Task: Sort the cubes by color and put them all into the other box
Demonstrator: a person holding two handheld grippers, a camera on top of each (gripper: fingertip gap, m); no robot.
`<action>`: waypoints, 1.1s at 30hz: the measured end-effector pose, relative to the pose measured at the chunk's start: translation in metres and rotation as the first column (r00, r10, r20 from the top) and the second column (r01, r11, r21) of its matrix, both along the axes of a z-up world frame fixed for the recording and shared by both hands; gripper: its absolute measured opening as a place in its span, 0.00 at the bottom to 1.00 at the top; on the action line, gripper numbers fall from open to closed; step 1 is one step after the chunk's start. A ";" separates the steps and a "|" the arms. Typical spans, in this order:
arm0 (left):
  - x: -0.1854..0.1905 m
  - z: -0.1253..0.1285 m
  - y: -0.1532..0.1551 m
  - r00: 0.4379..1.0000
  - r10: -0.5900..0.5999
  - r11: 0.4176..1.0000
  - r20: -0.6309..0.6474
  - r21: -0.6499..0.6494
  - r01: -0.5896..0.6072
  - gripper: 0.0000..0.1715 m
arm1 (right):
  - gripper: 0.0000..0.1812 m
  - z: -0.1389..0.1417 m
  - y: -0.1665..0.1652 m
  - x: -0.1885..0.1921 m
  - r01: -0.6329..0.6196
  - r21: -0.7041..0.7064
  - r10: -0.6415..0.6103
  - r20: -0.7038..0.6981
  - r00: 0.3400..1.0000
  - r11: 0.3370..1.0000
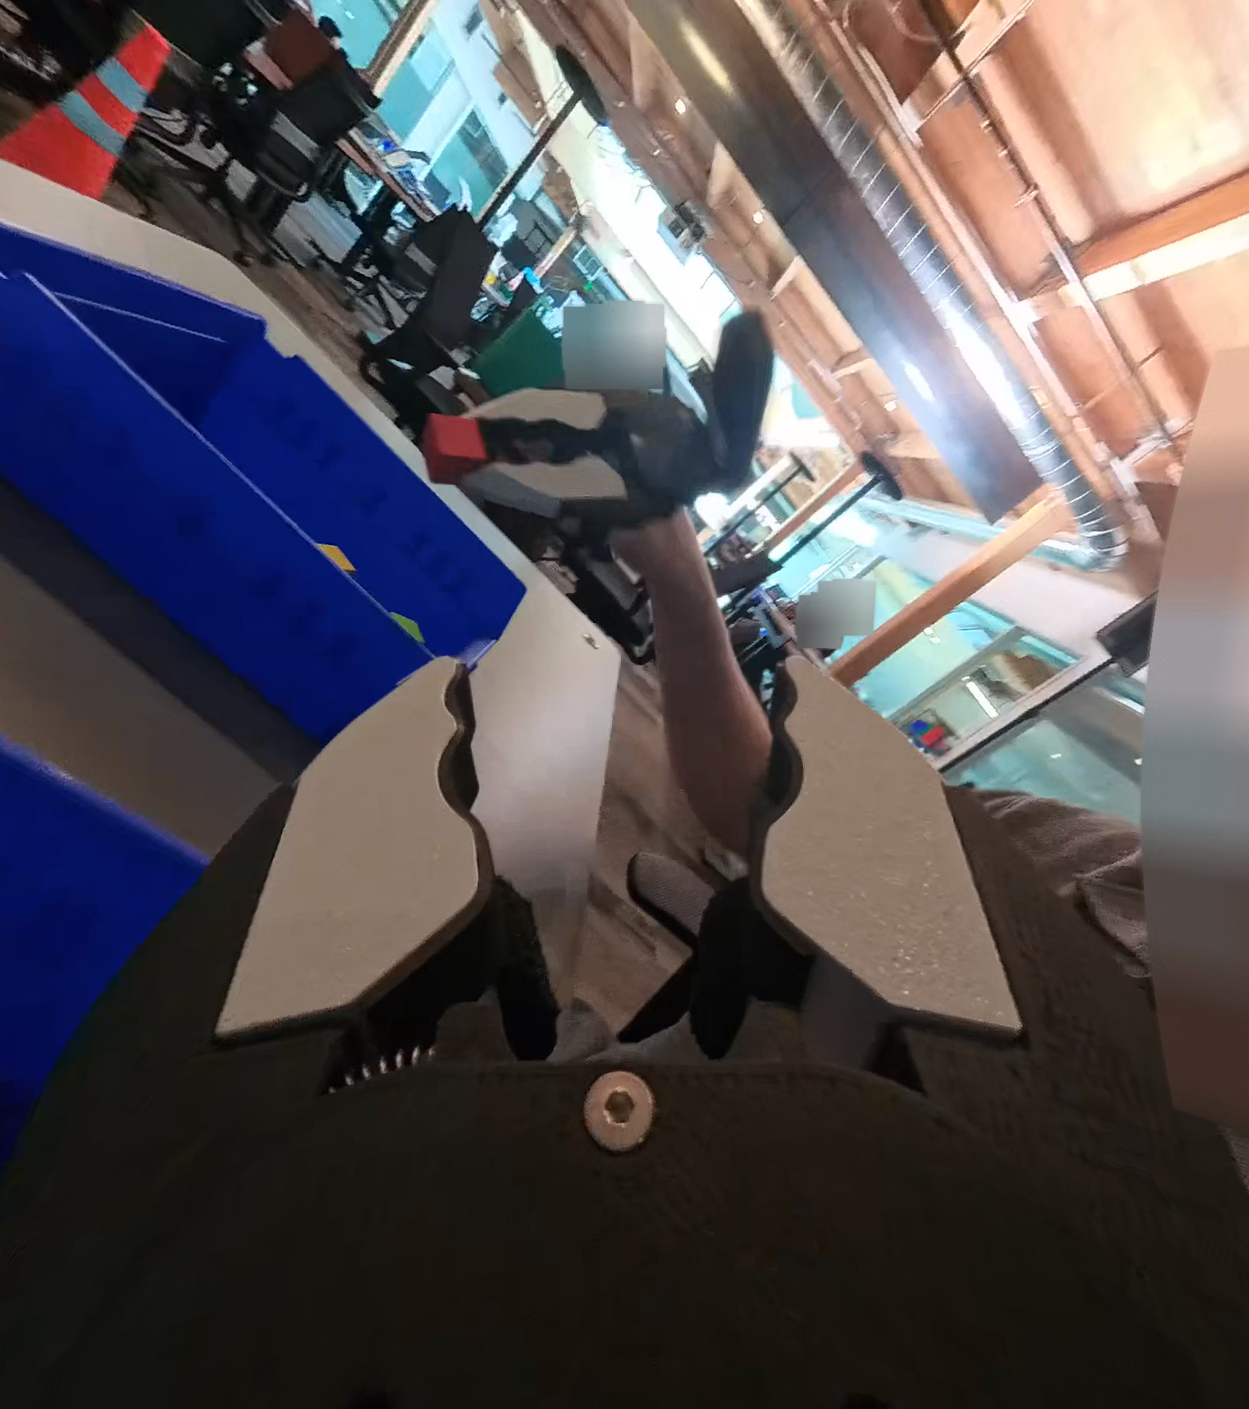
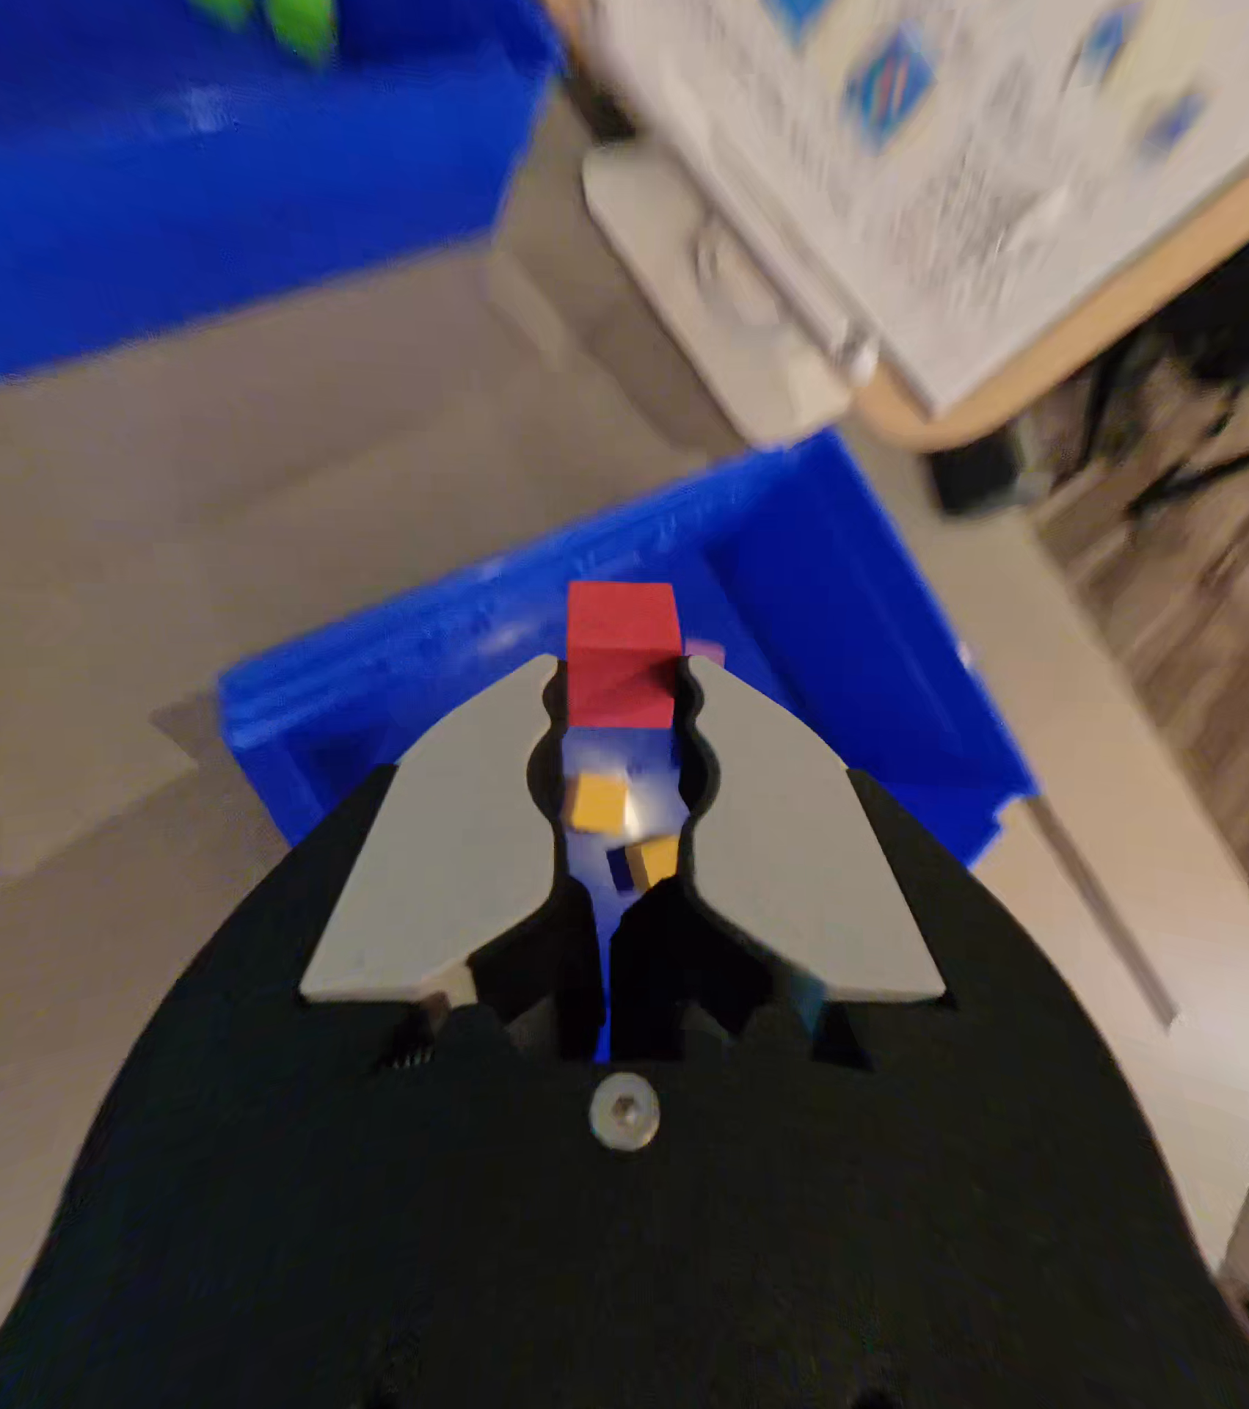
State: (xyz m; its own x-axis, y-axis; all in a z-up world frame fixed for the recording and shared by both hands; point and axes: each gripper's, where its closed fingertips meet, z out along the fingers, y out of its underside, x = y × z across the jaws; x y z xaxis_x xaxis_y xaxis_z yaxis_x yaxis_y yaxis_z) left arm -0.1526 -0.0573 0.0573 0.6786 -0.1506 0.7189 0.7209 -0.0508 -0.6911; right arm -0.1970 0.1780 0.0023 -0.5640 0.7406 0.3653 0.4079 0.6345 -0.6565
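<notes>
Grippers number two. The right gripper [image 2: 621,671] is clamped on one red block [image 2: 620,656], pinched at the fingertips and held above the open top of a blue bin [image 2: 820,579]. The left gripper [image 1: 625,671] stands wide apart with nothing between its fingers, raised and tilted off the near edge of the bench [image 1: 111,671].

Bins: the right wrist view shows two, the one under the block near the bench's right edge and a second blue bin [image 2: 210,190] farther back. In the nearer bin lie two yellow blocks [image 2: 595,800], a dark blue piece beside one of them, and a small purple piece [image 2: 705,650] just past the red block. The farther bin holds something green [image 2: 301,23], too blurred to count.

The left wrist view alone shows the right gripper [image 1: 480,450] from outside, carried by a gloved hand [image 1: 652,473], with the red block [image 1: 454,450] at its tip, above the long blue bin [image 1: 171,473]. A yellow and a green piece peek over that bin's rim. Another blue bin [image 1: 19,915] sits at the left. Only the right wrist view shows a printed board [image 2: 987,190] beyond the bench corner.
</notes>
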 end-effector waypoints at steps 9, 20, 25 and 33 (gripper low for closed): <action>-0.041 -0.024 -0.037 0.951 0.225 0.924 -0.213 -0.262 -0.277 0.41 | 0.15 -0.139 0.048 -0.035 -0.031 0.204 -0.099 0.597 0.796 0.978; -0.141 -0.061 -0.091 0.781 0.164 0.428 -0.603 -0.670 -0.607 0.42 | 0.26 -0.156 0.052 -0.038 -0.052 0.273 -0.155 0.680 0.717 0.961; -0.177 -0.089 -0.070 0.822 0.077 0.315 -0.564 -0.769 -0.557 0.41 | 0.26 -0.119 0.042 -0.044 0.016 0.110 -0.076 0.573 0.816 0.994; -0.225 -0.178 -0.029 0.915 0.186 0.242 -0.357 -0.886 -0.395 0.41 | 0.21 -0.013 0.032 -0.017 0.127 -0.136 -0.121 0.051 0.991 0.983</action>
